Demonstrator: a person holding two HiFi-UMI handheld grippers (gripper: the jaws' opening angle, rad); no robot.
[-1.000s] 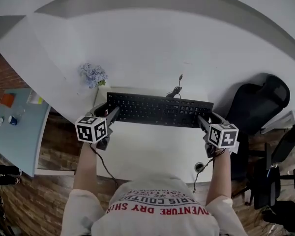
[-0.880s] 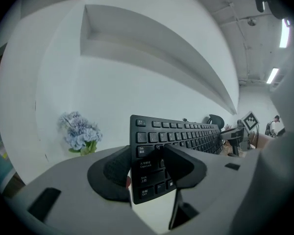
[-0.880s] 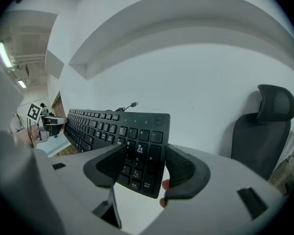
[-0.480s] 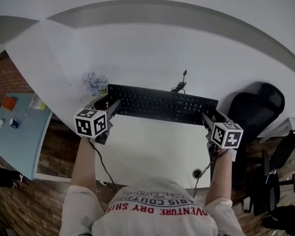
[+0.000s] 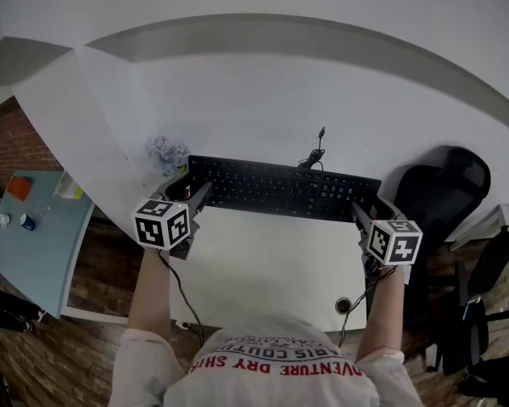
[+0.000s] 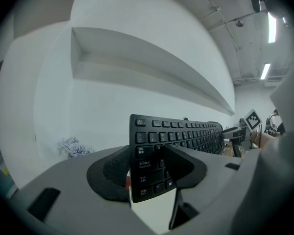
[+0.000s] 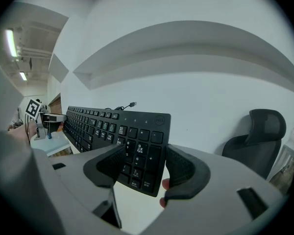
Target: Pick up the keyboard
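Table at far left: a pale blue side table [image 5: 34, 244] stands apart from the work, below the desk's level, with a few small items on it too small to name.
Desk: a white rectangular desk [image 5: 263, 261] lies under everything, against a white wall with a shallow ledge.
Flowers: a small pale blue-and-white artificial posy [image 5: 167, 153] [image 6: 73, 147] sits just beside the keyboard's left end, not touching it.
Left gripper: the left gripper [image 5: 195, 195] [image 6: 147, 165] has its jaws clamped on the left short edge, one pad over the keys and one beneath, so that this end is carried flat.
Keyboard: the black full-size plastic keyboard [image 5: 280, 192] [image 6: 181, 133] [image 7: 112, 124] spans the gap between the two grippers, over the far part of the desk. It seems held clear of the top and is gripped at both ends so it neither sags nor twists.
Key legends: Tab, Caps Lock, Shift and Ctrl are readable beside the left jaws, each with smaller characters under it.
Cable: a thin black cable with a loose USB plug [image 5: 316, 151] [image 7: 122, 105] trails from the back edge, unplugged, so it should not tether the lift.
Right gripper: the right gripper [image 5: 360, 210] [image 7: 137, 168] is closed on the number-pad end in the same way.
Brand: a round badge sits at the keyboard's top right corner, its letters too small to be sure of.
Chair: a black office chair [image 5: 441, 185] [image 7: 257, 136] stands right of the desk, well clear.
Shirt print: partly readable as "VENTURE DRY".
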